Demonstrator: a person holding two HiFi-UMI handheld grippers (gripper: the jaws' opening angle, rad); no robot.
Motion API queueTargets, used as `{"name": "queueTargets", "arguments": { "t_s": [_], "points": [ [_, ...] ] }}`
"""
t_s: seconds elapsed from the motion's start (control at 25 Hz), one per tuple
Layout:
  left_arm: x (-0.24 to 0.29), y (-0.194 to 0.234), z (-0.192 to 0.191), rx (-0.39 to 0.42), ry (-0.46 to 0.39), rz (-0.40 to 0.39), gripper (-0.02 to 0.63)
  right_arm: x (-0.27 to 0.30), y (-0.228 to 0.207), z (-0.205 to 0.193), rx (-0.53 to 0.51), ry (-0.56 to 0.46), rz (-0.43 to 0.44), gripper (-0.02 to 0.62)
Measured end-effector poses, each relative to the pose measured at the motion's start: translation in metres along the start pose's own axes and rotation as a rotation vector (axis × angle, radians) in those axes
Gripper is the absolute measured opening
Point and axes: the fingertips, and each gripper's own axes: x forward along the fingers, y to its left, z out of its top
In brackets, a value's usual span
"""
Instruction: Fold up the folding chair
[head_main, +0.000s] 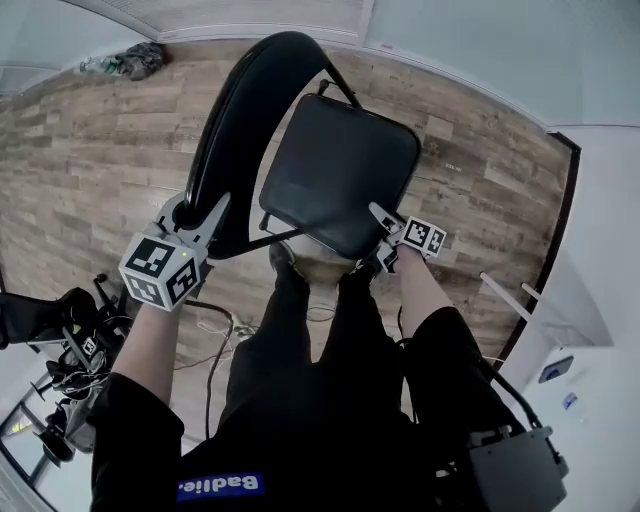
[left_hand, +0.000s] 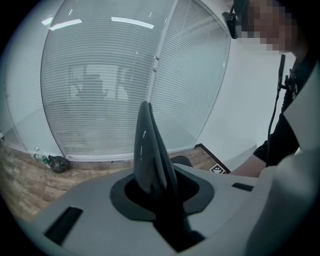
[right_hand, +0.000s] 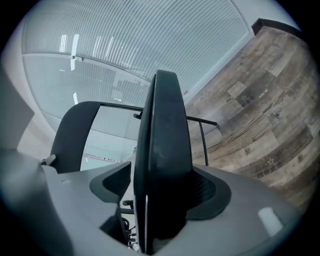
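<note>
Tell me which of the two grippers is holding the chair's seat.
The right gripper: its jaws clamp the edge of the flat seat, while the left gripper grips the curved backrest.

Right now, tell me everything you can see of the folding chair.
The folding chair is all black: a curved, glossy, plastic-looking backrest, a rounded-square matte seat and thin metal tubing joining them. It sits in front of the person's legs over a wood-plank floor, and looks not yet folded flat. Its legs are hidden. The left tongs pinch the backrest's edge. The right tongs clamp the seat's near edge.
</note>
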Motion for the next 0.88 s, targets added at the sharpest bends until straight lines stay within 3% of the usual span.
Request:
{"name": "queueTargets", "arguments": {
  "t_s": [0.32,0.88],
  "points": [
    [-0.021,-0.002,0.016,0.010,-0.017,0.048,0.077,0.002,0.065,-0.003,-0.004,0.013,-0.024,0.319],
    [-0.050,-0.004,0.039,0.020,-0.037,0.057,0.077,0.021,0.162,-0.006,-0.036,0.022,-0.103,0.311]
  ]
}}
